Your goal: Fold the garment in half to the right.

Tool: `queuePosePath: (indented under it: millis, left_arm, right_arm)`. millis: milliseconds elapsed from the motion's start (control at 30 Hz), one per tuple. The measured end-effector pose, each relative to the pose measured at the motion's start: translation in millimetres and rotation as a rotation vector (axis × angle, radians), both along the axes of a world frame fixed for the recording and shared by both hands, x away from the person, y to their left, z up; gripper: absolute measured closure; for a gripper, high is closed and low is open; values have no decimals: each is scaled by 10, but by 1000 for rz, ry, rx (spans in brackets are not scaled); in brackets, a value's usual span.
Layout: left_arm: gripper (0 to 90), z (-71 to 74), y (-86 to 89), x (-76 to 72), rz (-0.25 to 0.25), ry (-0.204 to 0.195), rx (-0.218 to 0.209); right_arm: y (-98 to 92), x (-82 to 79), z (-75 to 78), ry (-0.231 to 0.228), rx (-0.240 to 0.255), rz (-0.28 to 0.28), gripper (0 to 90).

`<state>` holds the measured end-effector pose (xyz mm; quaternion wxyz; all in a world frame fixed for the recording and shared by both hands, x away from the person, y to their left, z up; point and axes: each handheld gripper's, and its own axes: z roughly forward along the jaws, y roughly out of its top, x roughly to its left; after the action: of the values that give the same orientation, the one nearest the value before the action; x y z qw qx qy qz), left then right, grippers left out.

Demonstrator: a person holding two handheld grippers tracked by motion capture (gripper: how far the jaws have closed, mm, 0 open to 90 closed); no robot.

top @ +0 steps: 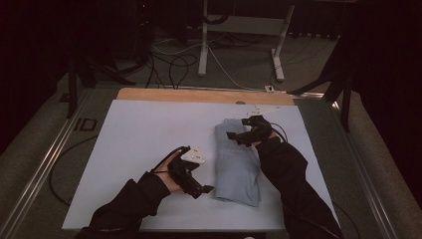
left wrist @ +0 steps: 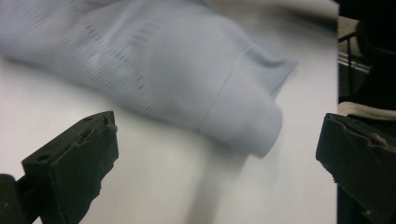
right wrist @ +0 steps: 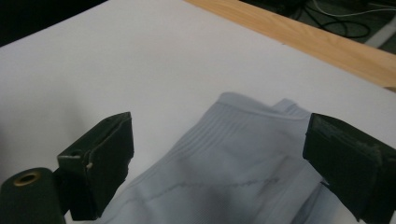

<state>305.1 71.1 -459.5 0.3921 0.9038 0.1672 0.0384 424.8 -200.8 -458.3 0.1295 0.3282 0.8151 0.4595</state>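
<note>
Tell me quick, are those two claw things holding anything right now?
Left gripper: open, holding nothing, beside the near end of the folded light blue shirt.
Right gripper: open, holding nothing, over the shirt's far end.

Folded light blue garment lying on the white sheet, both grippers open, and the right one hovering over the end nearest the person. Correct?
Not quite. The high view shows the right gripper over the far end of the garment, toward the wooden edge; the left gripper is at the near end. Both are open, on the white sheet.
</note>
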Motion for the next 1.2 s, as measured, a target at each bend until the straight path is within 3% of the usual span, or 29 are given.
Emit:
queuePosePath:
  millis: [233, 367, 833, 1100, 1200]
  left_arm:
    - [2, -4, 222, -4, 53, -21, 2]
    - [2, -7, 333, -15, 71, -30, 3]
    - [2, -128, 797, -109, 159, -38, 3]
    - [2, -200, 1117, -199, 218, -45, -26]
    - [2, -250, 1226, -256, 231, -57, -11]
  right_arm:
    - [-69, -192, -78, 15, 28, 22, 88]
    - [-98, -285, -138, 11, -6, 24, 88]
    - [-283, -595, -196, 5, 15, 52, 87]
    - [-433, -772, -254, 4, 27, 44, 87]
    - [-498, -818, -283, 3, 26, 25, 87]
